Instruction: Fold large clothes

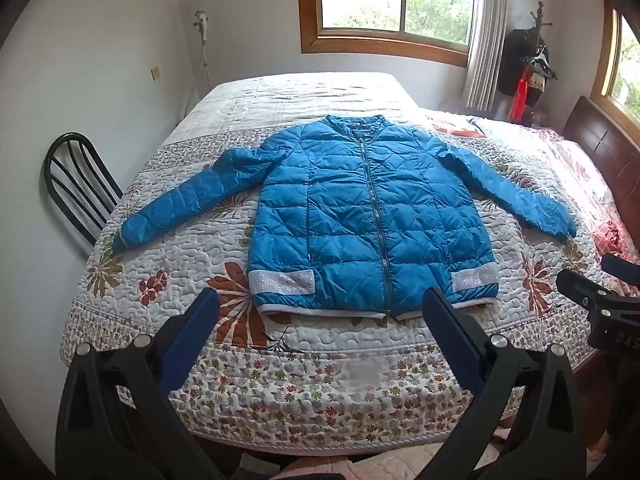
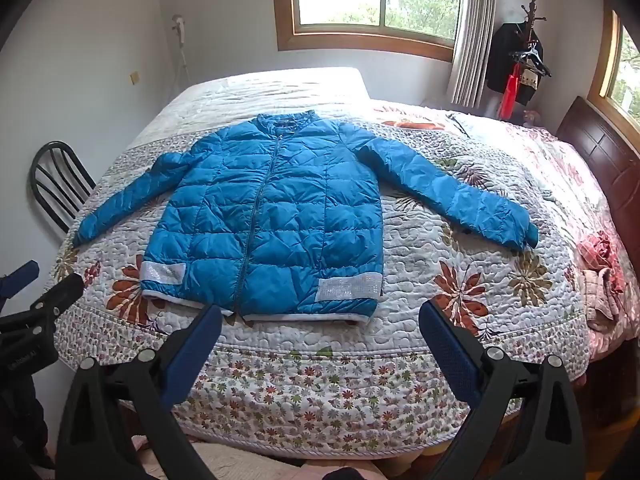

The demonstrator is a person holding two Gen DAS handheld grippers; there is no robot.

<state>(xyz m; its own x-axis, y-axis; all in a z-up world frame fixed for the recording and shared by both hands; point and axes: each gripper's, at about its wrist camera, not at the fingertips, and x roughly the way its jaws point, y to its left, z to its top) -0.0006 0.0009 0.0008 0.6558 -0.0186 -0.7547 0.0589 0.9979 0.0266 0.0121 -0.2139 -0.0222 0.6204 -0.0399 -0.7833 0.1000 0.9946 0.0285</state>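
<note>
A blue puffer jacket lies flat, zipped, sleeves spread, on a floral quilted bedspread; left gripper and right gripper hover, jaws apart, empty, near a wood-framed window.

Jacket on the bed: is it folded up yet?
Not yet. The jacket lies spread flat, zipped, both sleeves stretched out sideways.

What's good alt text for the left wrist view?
A blue puffer jacket lies flat, zipped, front up, sleeves spread, on a floral quilted bed. The left gripper hangs open above the bed's near edge, short of the hem, holding nothing; the right gripper shows at the right edge. A black chair stands left of the bed.
</note>
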